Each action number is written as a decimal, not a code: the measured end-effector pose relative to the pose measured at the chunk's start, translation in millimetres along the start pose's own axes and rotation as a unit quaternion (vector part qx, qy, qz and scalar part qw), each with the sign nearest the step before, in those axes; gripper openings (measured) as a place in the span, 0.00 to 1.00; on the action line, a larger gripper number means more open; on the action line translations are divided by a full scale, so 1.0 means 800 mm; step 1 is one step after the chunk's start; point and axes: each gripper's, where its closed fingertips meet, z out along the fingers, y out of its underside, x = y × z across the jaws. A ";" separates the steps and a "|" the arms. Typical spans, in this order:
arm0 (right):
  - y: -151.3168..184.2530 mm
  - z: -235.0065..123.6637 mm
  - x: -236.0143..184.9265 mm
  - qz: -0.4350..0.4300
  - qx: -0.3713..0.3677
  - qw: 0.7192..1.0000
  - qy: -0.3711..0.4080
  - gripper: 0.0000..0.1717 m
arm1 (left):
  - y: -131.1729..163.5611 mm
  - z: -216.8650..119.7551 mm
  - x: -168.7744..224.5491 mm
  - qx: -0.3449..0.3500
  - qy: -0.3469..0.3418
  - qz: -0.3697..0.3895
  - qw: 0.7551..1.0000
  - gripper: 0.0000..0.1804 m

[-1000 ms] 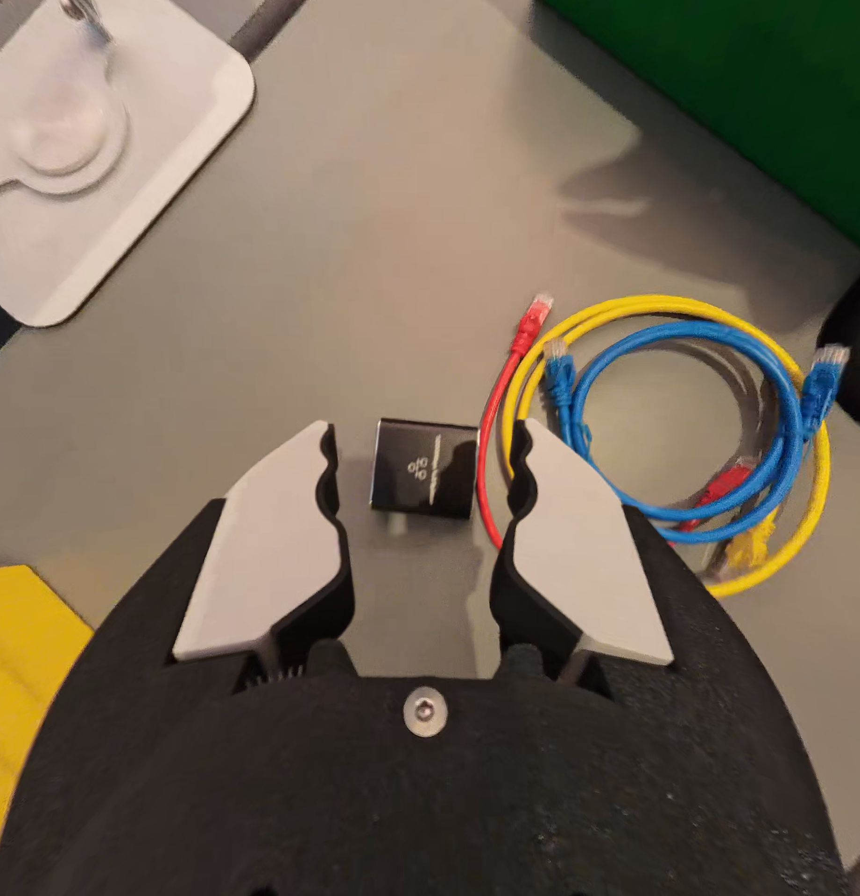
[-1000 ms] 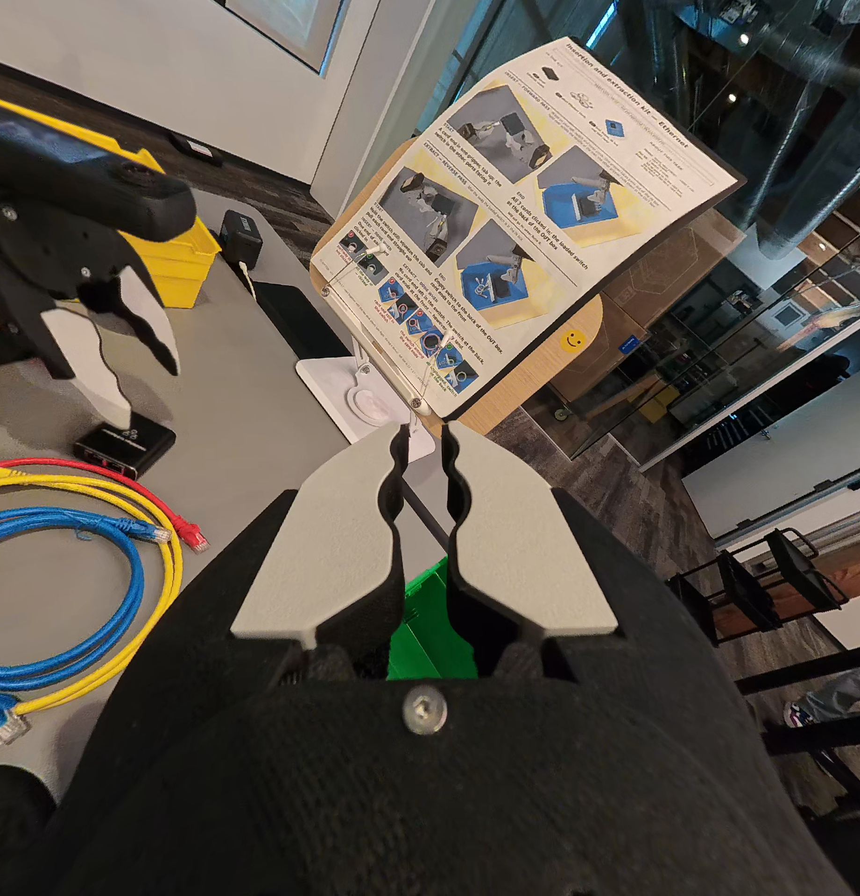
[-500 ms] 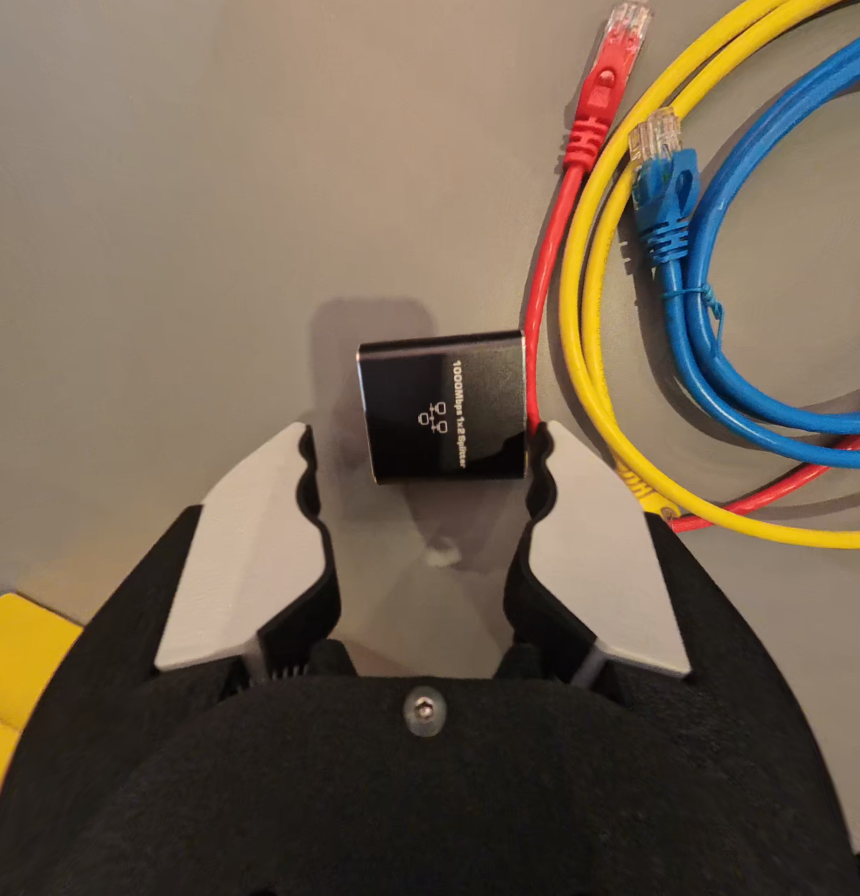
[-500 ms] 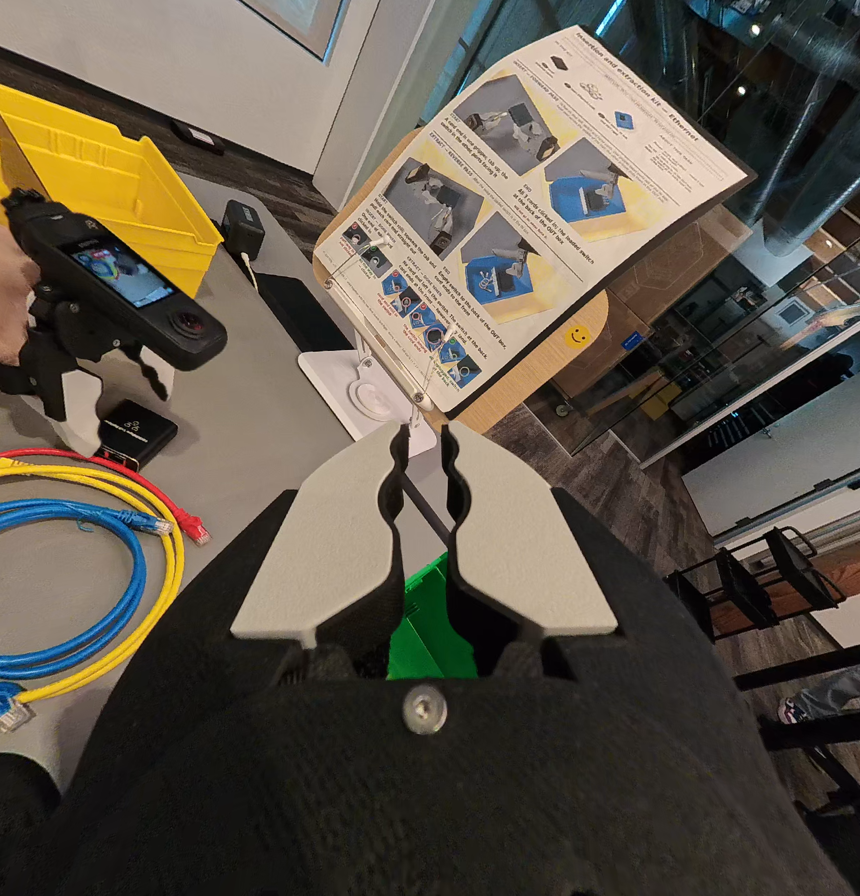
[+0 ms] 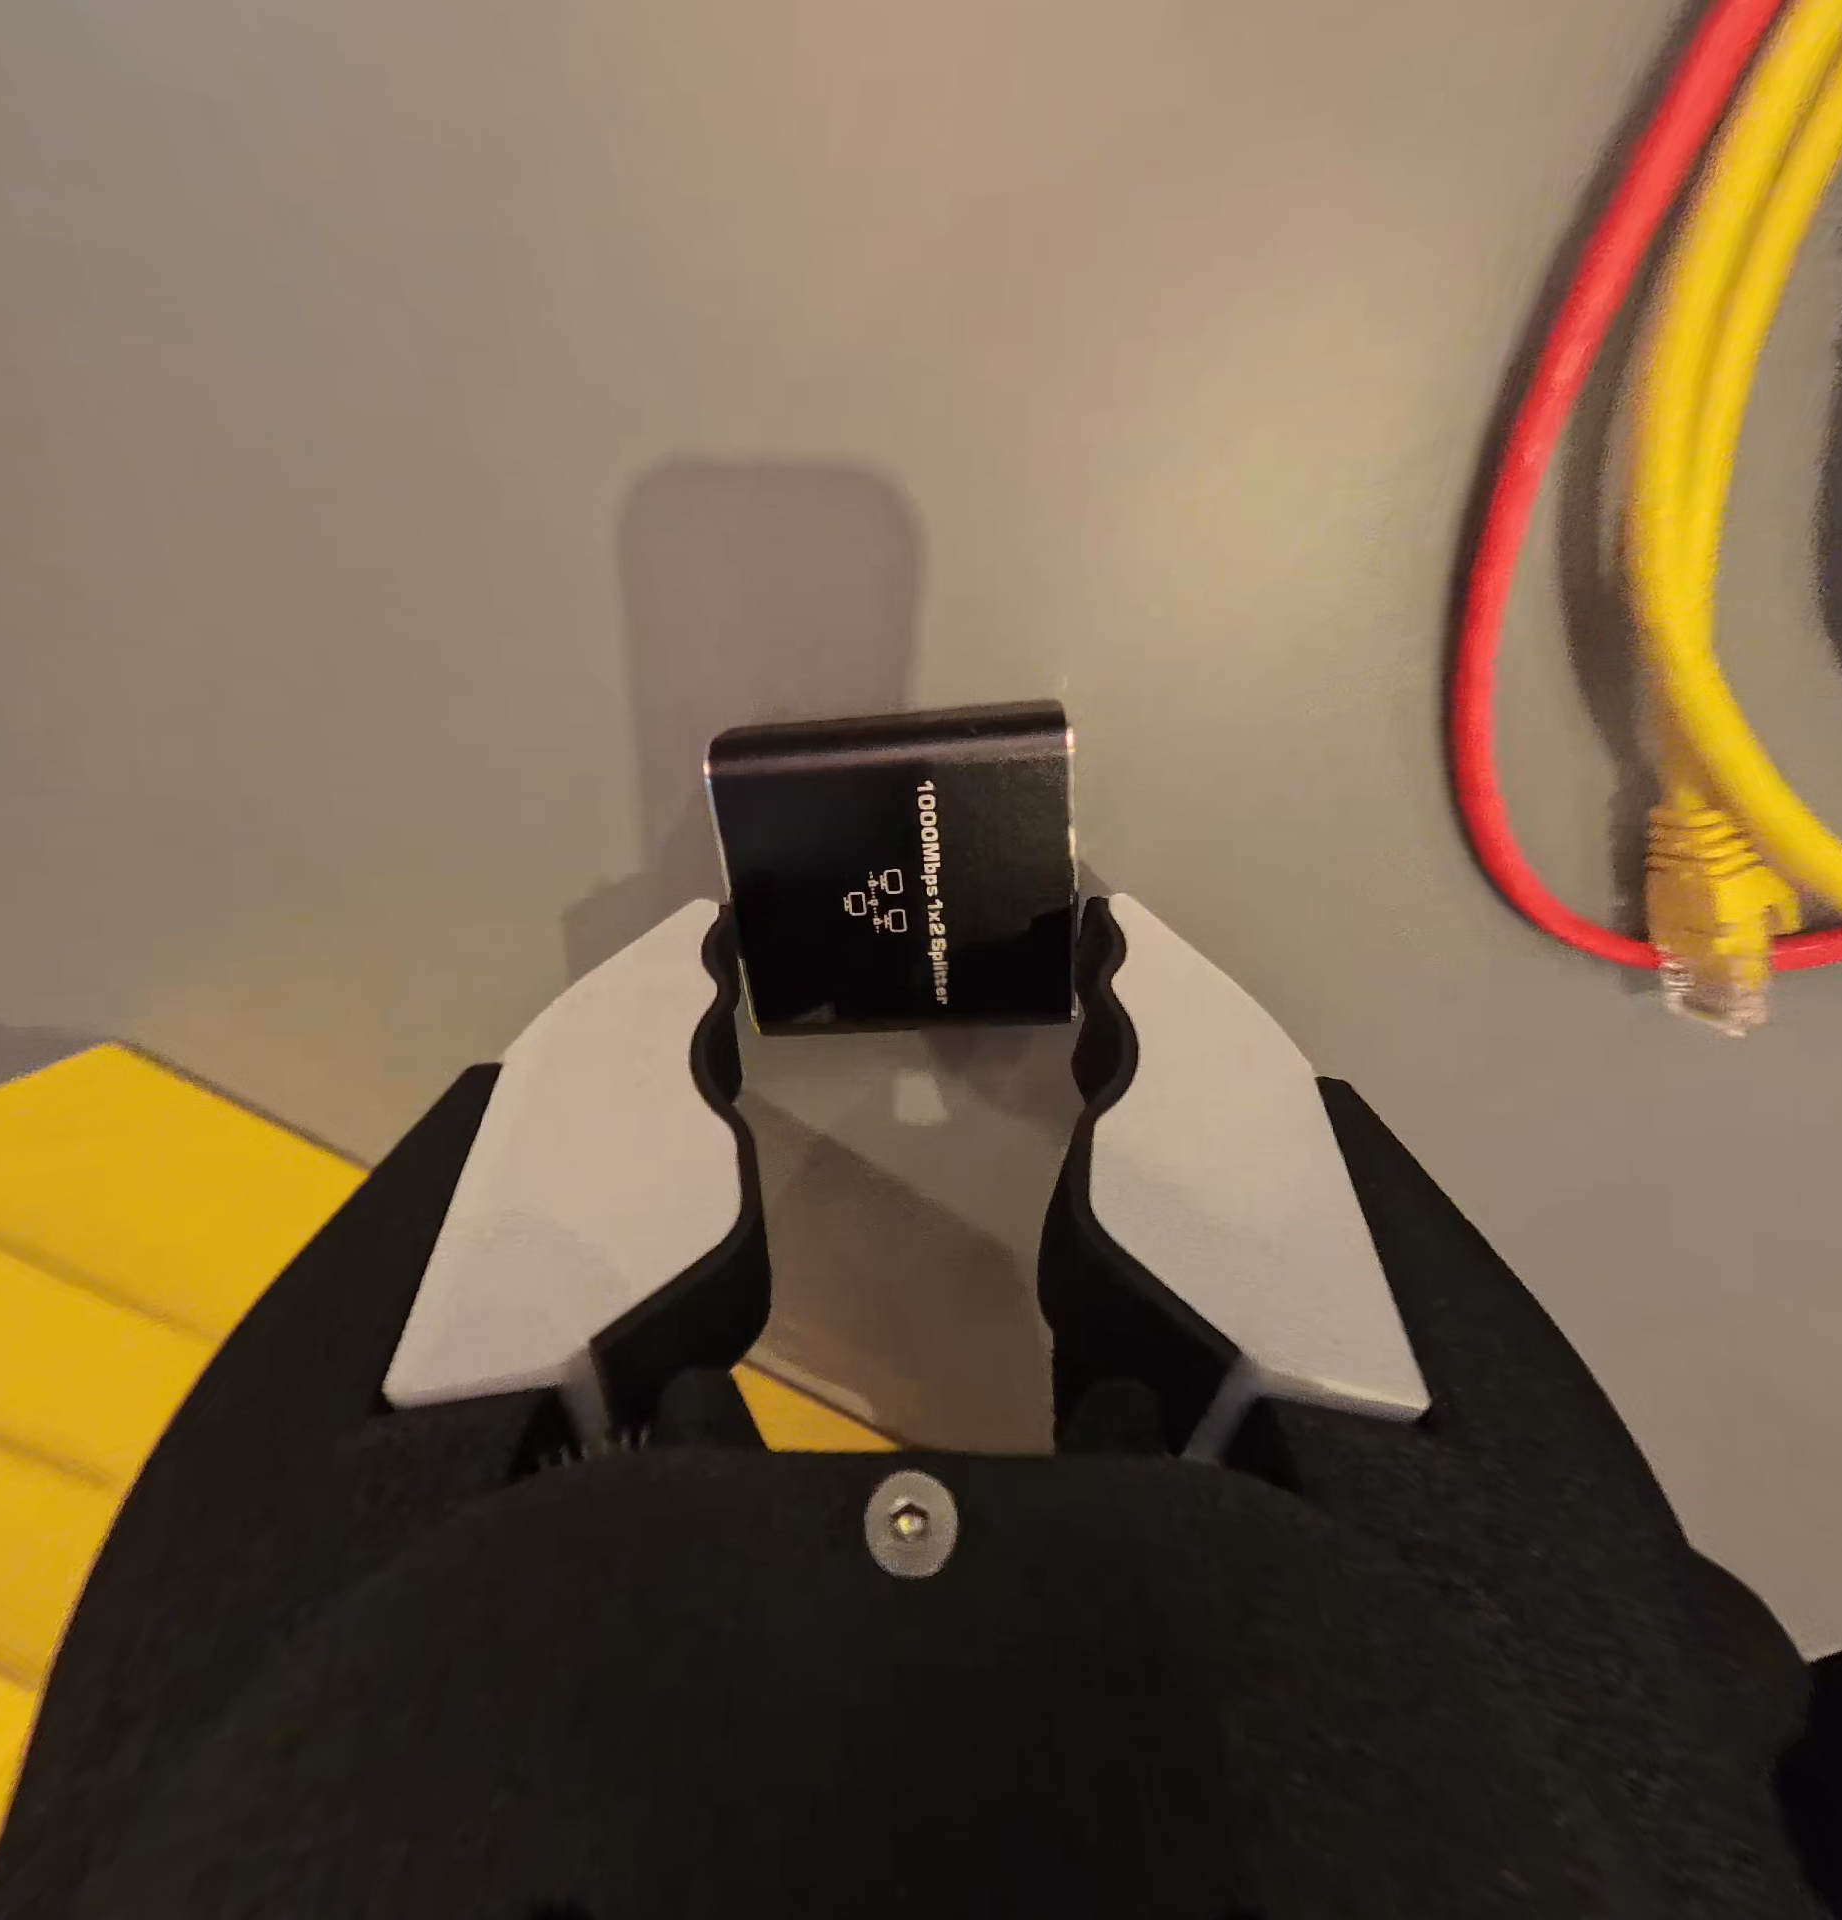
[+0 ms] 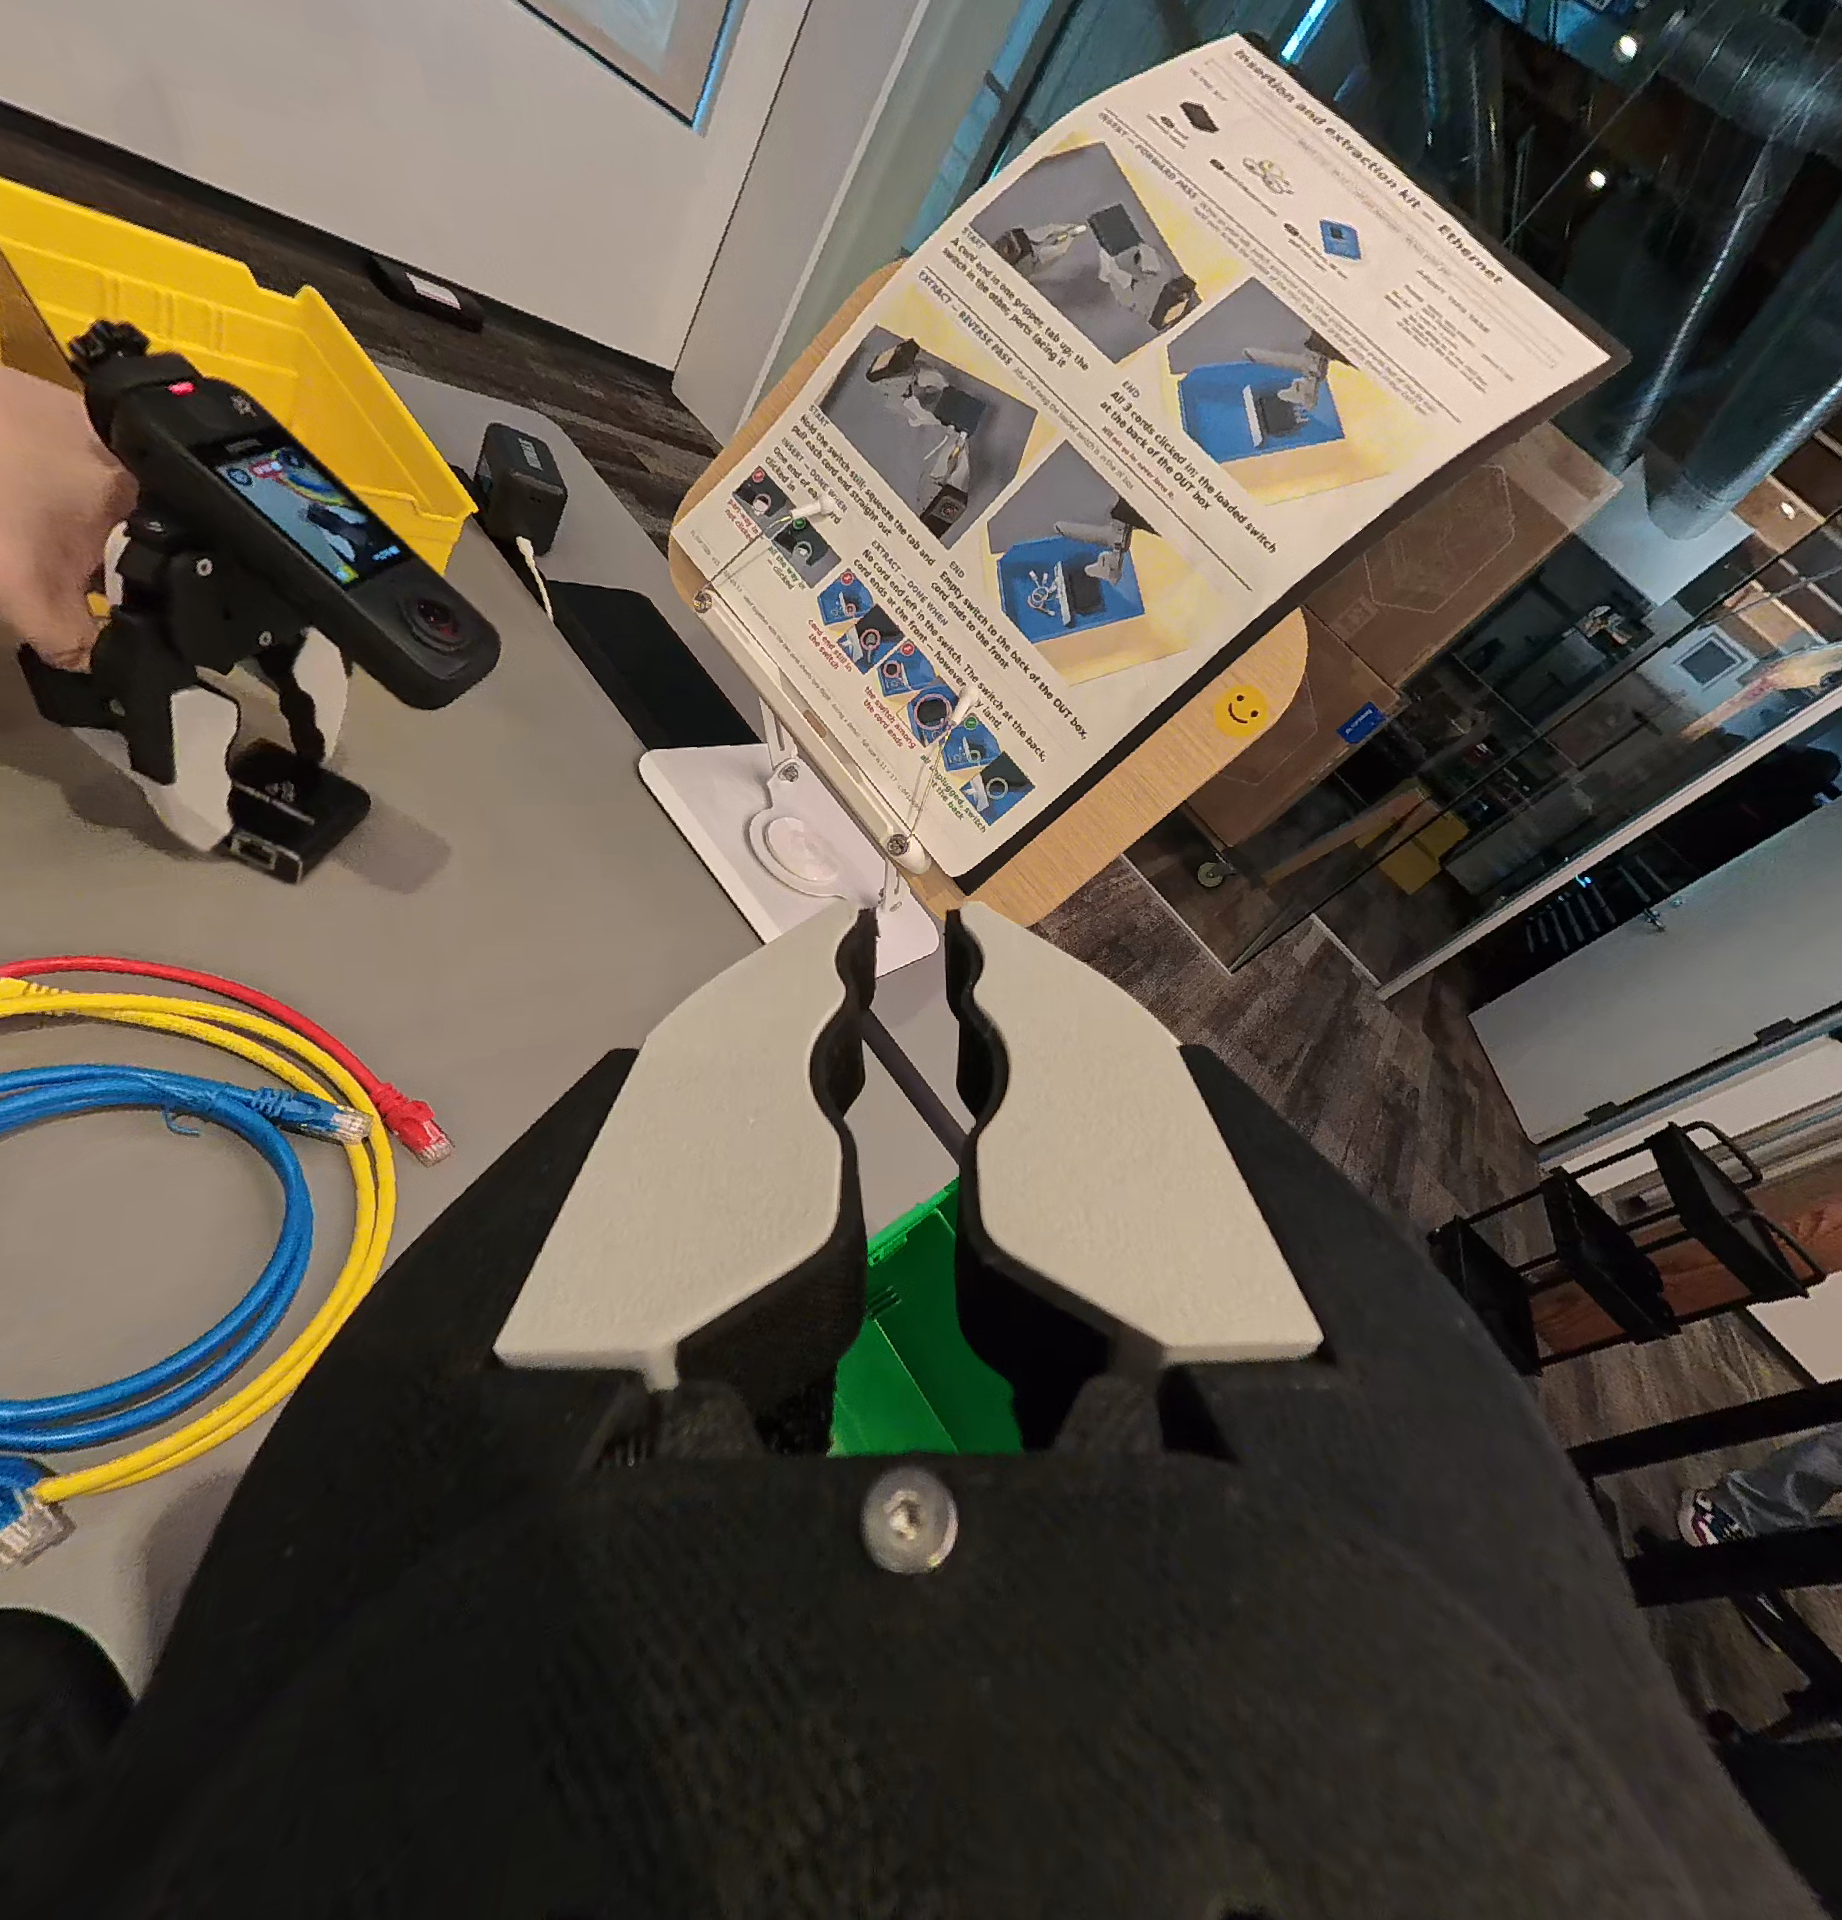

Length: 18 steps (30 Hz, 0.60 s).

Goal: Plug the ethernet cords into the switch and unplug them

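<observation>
In the left wrist view my left gripper (image 5: 906, 925) is shut on the small black switch (image 5: 896, 862); both pads press its sides and it casts a shadow on the grey table (image 5: 377, 416). The right wrist view shows the switch (image 6: 293, 821) tilted in that gripper (image 6: 262, 748), just above the table. The red cord (image 5: 1509, 520) and yellow cord (image 5: 1706, 520) lie to the right, a yellow plug (image 5: 1706, 914) nearest. The blue cord (image 6: 221, 1299) is coiled with them, its plug (image 6: 309, 1117) beside the red plug (image 6: 418, 1132). My right gripper (image 6: 909, 925) is open by a narrow gap and empty, above the table's edge.
A yellow bin (image 6: 221, 343) stands behind the left gripper. An instruction sheet (image 6: 1104, 468) leans on a stand with a white base (image 6: 730, 821). A green bin (image 6: 906, 1340) sits below my right gripper. A small black device (image 6: 522, 483) sits by the yellow bin. A hand (image 6: 23, 499) holds the left gripper. My hands' fingertips stand some 40 centimeters from each other. To reach the yellow plug (image 5: 1706, 914) in a straight line is about 9 centimeters for my left fingers, about 35 centimeters for my right.
My left gripper came down over the switch, its jaws widened, then closed on the switch's sides and tipped it off the table. My right gripper stayed put.
</observation>
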 end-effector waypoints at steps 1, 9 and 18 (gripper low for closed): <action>0.000 0.001 0.000 -0.001 -0.001 1.000 0.000 0.08 | 0.004 -0.001 -0.008 -0.007 -0.011 -0.013 1.000 0.35; 0.000 0.005 -0.006 -0.005 -0.006 1.000 -0.008 0.08 | 0.006 0.002 -0.030 0.005 0.007 -0.148 0.989 0.35; 0.001 0.006 -0.004 -0.003 -0.004 1.000 -0.008 0.08 | -0.004 -0.025 -0.035 0.017 -0.039 -0.087 0.995 0.33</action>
